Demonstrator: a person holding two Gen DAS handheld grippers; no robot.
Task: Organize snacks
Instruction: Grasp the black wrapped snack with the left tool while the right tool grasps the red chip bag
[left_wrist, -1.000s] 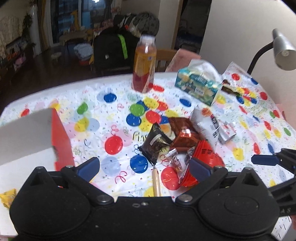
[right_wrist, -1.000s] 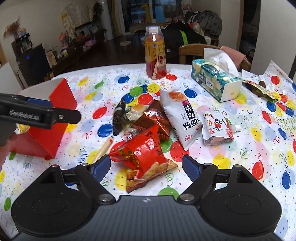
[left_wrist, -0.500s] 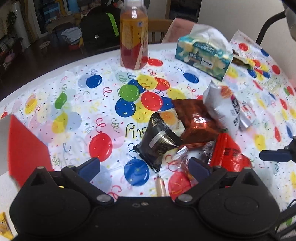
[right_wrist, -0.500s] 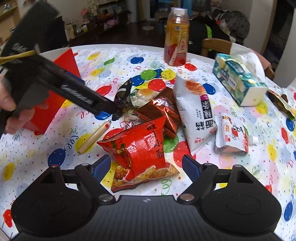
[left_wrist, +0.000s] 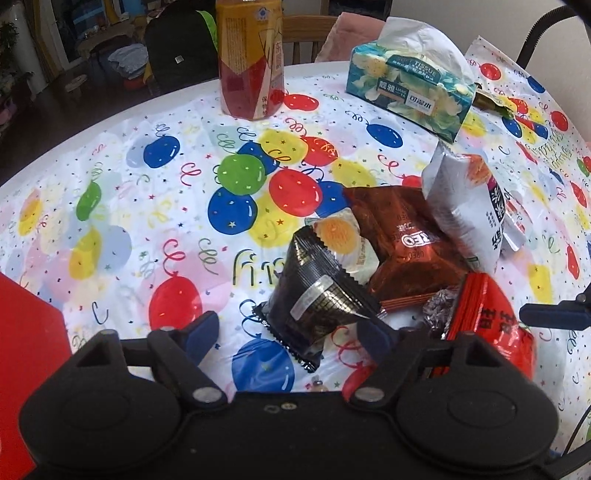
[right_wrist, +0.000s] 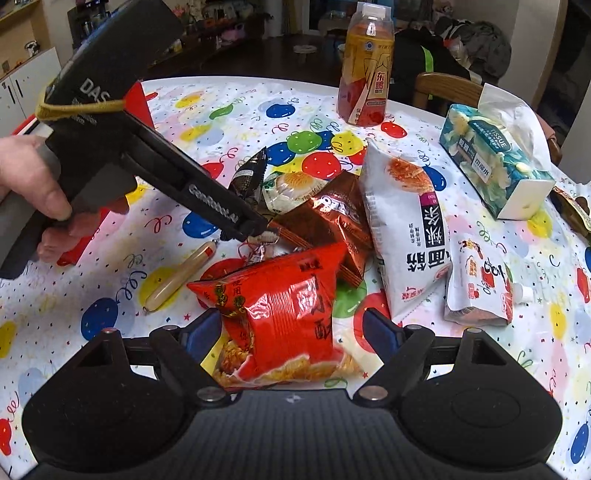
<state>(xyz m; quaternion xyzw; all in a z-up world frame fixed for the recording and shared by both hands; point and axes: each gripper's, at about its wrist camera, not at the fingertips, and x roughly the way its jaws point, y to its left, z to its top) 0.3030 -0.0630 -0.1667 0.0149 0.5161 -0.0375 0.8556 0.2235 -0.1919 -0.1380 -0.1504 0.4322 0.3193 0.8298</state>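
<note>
A pile of snacks lies on the balloon-print tablecloth (left_wrist: 155, 206). My left gripper (left_wrist: 286, 332) is open, and a black packet (left_wrist: 317, 295) lies between its fingers, apart from both pads. In the right wrist view the left gripper (right_wrist: 255, 229) reaches into the pile beside the black packet (right_wrist: 251, 173). My right gripper (right_wrist: 291, 332) is open around the lower part of a red crisp bag (right_wrist: 284, 306). A brown Oreo packet (left_wrist: 402, 240), a white bag (right_wrist: 406, 229) and a small round cake (left_wrist: 340, 236) lie among them.
A red box (left_wrist: 26, 369) stands at the left. A drink bottle (right_wrist: 365, 70) and a tissue pack (right_wrist: 495, 158) stand at the back. A sausage stick (right_wrist: 181, 273) and a white pouch (right_wrist: 480, 284) lie beside the pile. A hand (right_wrist: 33, 184) holds the left gripper.
My left gripper has moved forward and right from beside the red box, so the black packet now lies between its fingers. My right gripper has closed in on the red bag.
</note>
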